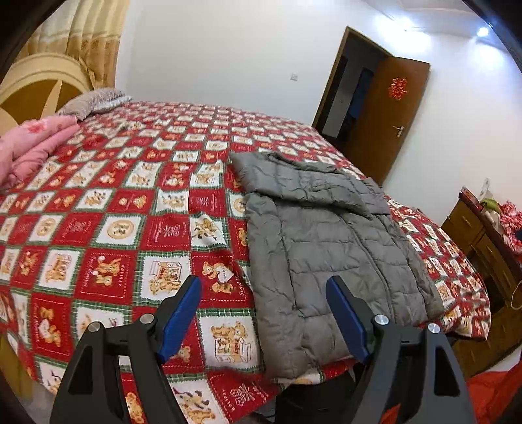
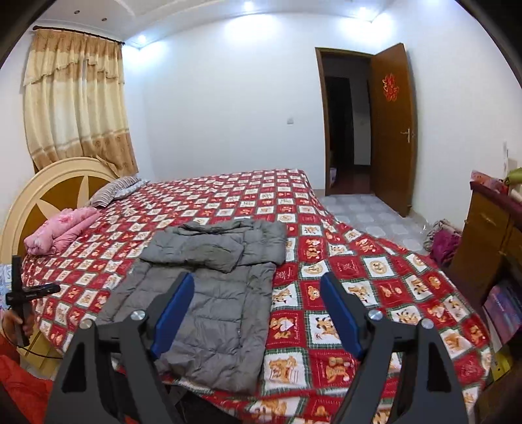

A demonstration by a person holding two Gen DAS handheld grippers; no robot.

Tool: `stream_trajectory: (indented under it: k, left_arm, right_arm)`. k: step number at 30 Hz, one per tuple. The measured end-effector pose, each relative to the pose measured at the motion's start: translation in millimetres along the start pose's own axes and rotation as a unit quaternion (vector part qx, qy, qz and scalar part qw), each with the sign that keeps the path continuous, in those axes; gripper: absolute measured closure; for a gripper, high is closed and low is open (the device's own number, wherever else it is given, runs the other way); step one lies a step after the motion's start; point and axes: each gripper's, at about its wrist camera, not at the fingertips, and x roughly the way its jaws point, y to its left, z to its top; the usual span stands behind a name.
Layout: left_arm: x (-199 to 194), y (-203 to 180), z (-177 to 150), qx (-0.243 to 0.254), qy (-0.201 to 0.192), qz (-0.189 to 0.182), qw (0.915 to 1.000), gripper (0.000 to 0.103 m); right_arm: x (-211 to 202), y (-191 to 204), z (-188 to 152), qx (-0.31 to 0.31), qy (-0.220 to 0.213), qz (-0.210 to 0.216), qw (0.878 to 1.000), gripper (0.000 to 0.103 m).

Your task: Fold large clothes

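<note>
Both grippers, left and right, spread their fingers wide, holding nothing. The grey jacket lies folded on the bed beyond them. Only the right view shows a hand gripping a handle.

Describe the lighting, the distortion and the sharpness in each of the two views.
Left wrist view: strong fisheye bending, black corners, a glaring ceiling light, and the grey quilted puffer jacket looks sharp. Right wrist view: the same bending, several ceiling spots flare on the white wall, even light, only soft shadows.
</note>
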Motion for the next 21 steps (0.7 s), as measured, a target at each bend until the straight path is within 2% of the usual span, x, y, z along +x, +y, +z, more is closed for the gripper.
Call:
stream_trajectory:
  k: [3,5,6,9,11,12,15,18,21]
  left_arm:
    - [-1.9,-2.6,-11.0,0.001,-0.024,-0.02,0.9995,0.02]
    - [8.9,-0.1,-24.0,-0.012,-0.02,-0.028,0.9993,0.019]
    - [24.7,0.1,-31.8,-0.023,-0.006,-0.032,0.9992,0.019]
    - [58.8,2.9,-54.0,-0.061,0.033,-0.041,0.9967,0.019]
    - [72.3,3.9,-67.0,-0.081,0.051,-0.057,0.9938,0.019]
    - [82.3,4.5,-74.1,-0.09,0.061,-0.067,0.9918,0.019]
    - [99.1,5.2,-84.4,-0.092,0.08,-0.069,0.9901,0.019]
    - [114.1,3.9,-89.2,-0.082,0.1,-0.046,0.9905,0.019]
    - [115.7,2.2,-91.2,-0.077,0.093,-0.049,0.9914,0.019]
  right_arm:
    - [-3.7,14.1,-13.5,-0.012,0.011,0.03,0.999,0.01]
    - [13.7,23.0,-31.9,-0.023,0.033,0.026,0.999,0.009]
    - [26.8,28.1,-45.0,-0.029,0.05,0.019,0.998,0.009]
    - [94.1,42.1,-93.0,-0.057,0.125,-0.007,0.99,0.013]
    - [125.7,42.7,-120.2,-0.063,0.166,-0.036,0.983,0.022]
    - [140.1,39.8,-133.5,-0.056,0.186,-0.048,0.98,0.023]
    - [172.6,27.3,-164.5,-0.019,0.228,-0.038,0.973,0.024]
    - [185.0,21.3,-179.6,-0.033,0.238,-0.049,0.97,0.022]
    - [189.4,27.0,-179.2,-0.049,0.229,-0.042,0.971,0.024]
